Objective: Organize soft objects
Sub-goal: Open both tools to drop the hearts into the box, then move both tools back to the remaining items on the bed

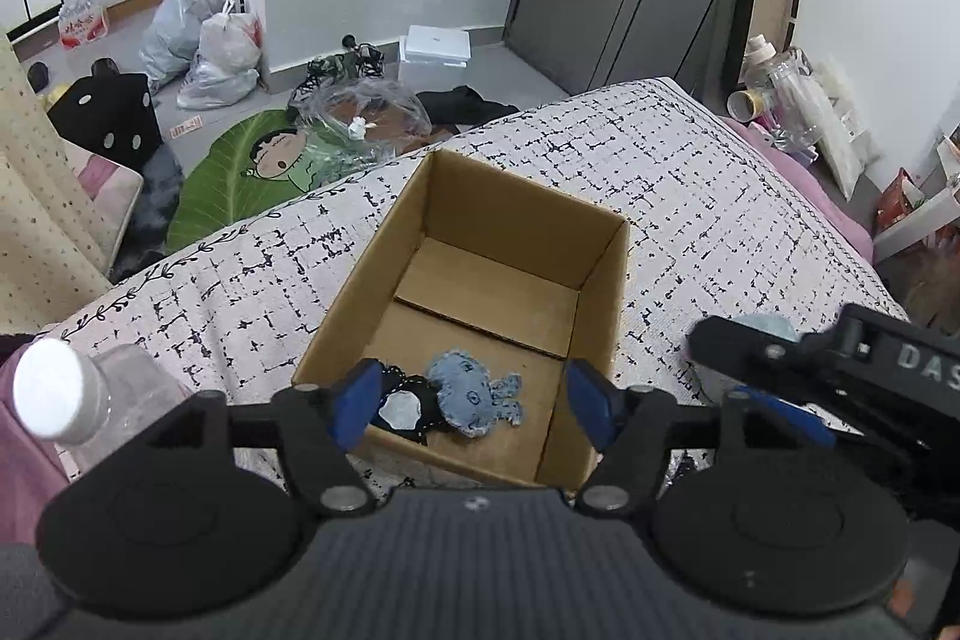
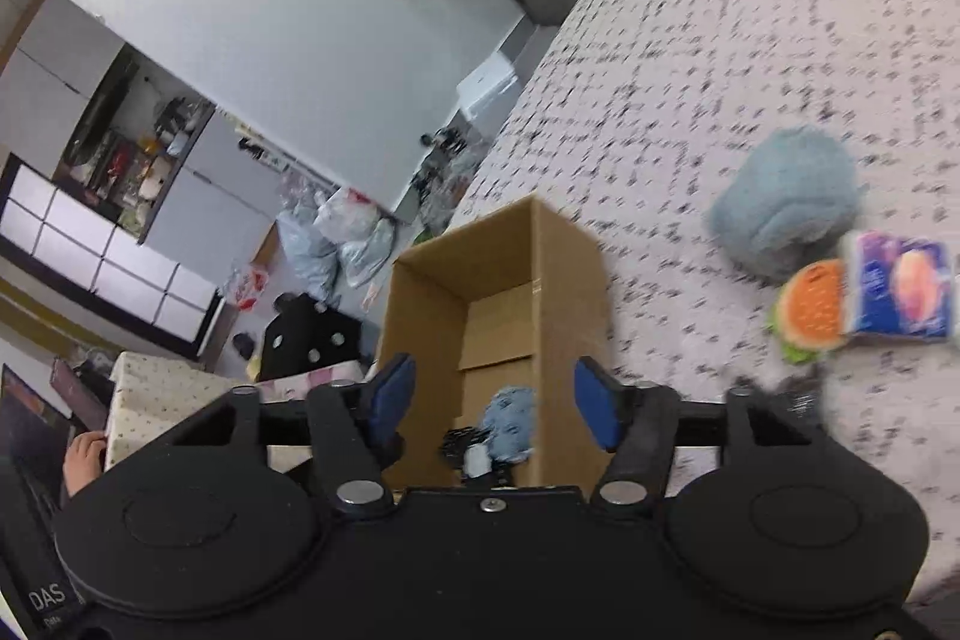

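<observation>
Patterned bedspread [image 1: 690,196], both tongs [image 1: 474,406] [image 2: 495,403] angled down, open

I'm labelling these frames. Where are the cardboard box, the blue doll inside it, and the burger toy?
cardboard box [image 1: 522,196]: left wrist view, on its far inner wall.
blue doll [image 1: 465,391]: left wrist view, on its round head.
burger toy [image 2: 810,313]: right wrist view, on its orange bun.
</observation>
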The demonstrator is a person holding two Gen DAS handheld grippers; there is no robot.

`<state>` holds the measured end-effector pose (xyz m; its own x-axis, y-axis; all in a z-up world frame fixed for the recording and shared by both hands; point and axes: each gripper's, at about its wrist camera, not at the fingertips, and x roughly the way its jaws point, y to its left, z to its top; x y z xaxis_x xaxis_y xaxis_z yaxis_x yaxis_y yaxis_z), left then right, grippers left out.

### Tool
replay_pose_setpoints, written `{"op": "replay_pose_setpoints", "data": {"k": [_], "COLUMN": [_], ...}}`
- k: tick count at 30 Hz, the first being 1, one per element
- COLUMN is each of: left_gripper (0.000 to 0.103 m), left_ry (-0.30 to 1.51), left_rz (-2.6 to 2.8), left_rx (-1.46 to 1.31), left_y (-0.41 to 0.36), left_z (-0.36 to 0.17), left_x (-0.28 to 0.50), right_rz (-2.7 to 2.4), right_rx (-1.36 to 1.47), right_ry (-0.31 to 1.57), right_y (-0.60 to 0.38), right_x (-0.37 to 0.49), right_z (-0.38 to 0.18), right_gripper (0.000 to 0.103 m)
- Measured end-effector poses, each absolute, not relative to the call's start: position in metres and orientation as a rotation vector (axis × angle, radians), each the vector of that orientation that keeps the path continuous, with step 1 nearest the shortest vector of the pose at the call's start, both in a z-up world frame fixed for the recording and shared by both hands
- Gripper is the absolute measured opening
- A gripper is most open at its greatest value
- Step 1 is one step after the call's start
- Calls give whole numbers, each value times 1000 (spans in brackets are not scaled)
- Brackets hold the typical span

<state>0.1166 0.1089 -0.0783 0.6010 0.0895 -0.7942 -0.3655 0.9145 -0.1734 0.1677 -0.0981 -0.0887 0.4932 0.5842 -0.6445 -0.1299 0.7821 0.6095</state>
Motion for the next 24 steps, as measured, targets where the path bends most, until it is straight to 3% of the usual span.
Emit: {"op": "replay_pose_setpoints", "data": {"k": [4, 13, 24], "left_gripper": [78, 85, 90], "left_ry": [893, 875, 906], "left_rz": [258, 223, 163], "left_rx": [-330, -291, -262], "left_y": [98, 71, 35], "left_z": [-73, -61, -56], "left_x": [114, 107, 100], "right_rz": [426, 337, 309], "right_rx": [500, 417, 405], "right_ry": [936, 885, 856], "right_y": [-115, -149, -191], "right_x": [160, 145, 127], "right_z": [-77, -58, -47], "right_gripper": [74, 97, 103]}}
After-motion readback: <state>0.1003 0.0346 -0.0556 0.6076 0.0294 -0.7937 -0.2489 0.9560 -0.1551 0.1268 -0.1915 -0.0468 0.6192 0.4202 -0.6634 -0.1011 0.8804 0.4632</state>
